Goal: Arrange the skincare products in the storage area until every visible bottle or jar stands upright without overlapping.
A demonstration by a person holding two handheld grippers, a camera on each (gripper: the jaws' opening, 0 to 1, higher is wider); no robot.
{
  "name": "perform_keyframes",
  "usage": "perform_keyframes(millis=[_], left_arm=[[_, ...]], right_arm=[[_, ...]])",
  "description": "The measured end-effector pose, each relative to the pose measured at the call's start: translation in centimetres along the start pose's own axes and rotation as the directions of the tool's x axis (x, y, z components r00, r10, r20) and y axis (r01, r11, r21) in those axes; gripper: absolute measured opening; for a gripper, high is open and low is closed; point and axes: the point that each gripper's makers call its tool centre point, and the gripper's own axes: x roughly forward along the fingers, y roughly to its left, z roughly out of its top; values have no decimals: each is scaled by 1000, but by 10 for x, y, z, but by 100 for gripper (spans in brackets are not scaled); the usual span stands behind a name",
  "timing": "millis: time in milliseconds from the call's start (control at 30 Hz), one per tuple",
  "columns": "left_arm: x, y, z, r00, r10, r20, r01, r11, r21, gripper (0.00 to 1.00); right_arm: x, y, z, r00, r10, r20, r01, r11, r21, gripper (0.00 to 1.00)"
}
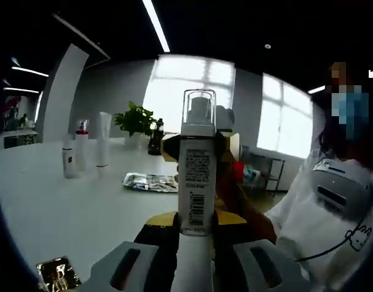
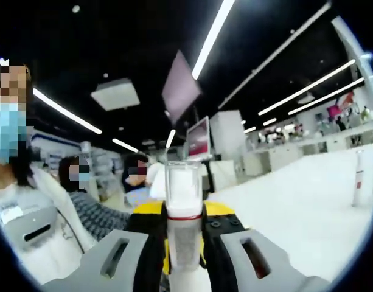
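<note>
The left gripper [image 1: 195, 228] pinches a tall white pump bottle with a clear cap [image 1: 196, 164], long axis upright, cap upward, above the white table [image 1: 58, 207]. Its label shows a barcode and small print too fine to read. The right gripper [image 2: 185, 240] clamps a clear-capped white bottle [image 2: 184, 207], also upright. More white bottles [image 1: 83, 146] stand far left.

A large open-plan office or showroom hall: a black ceiling with long strip lights [image 2: 215, 30] hangs over a broad white table [image 1: 58, 207]. Behind the table are tall bright windows [image 1: 192, 91] and a potted plant [image 1: 135, 120]; beyond it, distant white counters [image 2: 296, 149].
</note>
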Motion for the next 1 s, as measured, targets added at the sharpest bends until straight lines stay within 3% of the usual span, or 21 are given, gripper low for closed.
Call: perform_keyframes(millis=[133,233,367,467,533,600,633,733,800,900,1000], left_arm=[[-2,3,5,999,34,32,-35,999,39,22],[-8,3,10,997,36,64,-37,999,23,29],[-22,20,14,981,170,95,-175,984,40,35],[-28,27,17,970,214,112,-217,976,15,37],[-36,38,23,950,278,143,-278,960,-20,37],[-39,42,26,940,302,158,-300,953,-38,37],[-43,49,29,924,341,172,-337,940,-54,37],[-52,61,35,885,420,200,-414,907,-73,40],[-57,62,38,875,436,210,-429,900,-82,40],[-61,65,39,859,468,207,-458,884,-94,49],[-67,72,39,832,516,206,-511,856,-83,50]], right_arm=[[2,-2,0,999,-41,-28,41,999,-5,20],[0,-5,3,998,-66,-22,66,998,-2,20],[-6,-21,13,984,-178,6,178,984,-29,20],[-9,-27,17,973,-229,9,230,972,-56,20],[-10,-42,18,944,-331,-2,329,939,-99,20],[-11,-48,16,929,-369,-15,364,924,-120,20],[-11,-56,16,910,-413,-13,407,902,-145,20],[-12,-72,17,875,-483,-12,477,868,-142,20],[-11,-85,20,866,-499,-9,494,859,-133,20],[-12,-104,26,829,-559,15,556,821,-132,20],[-15,-117,37,797,-601,58,603,788,-123,20]])
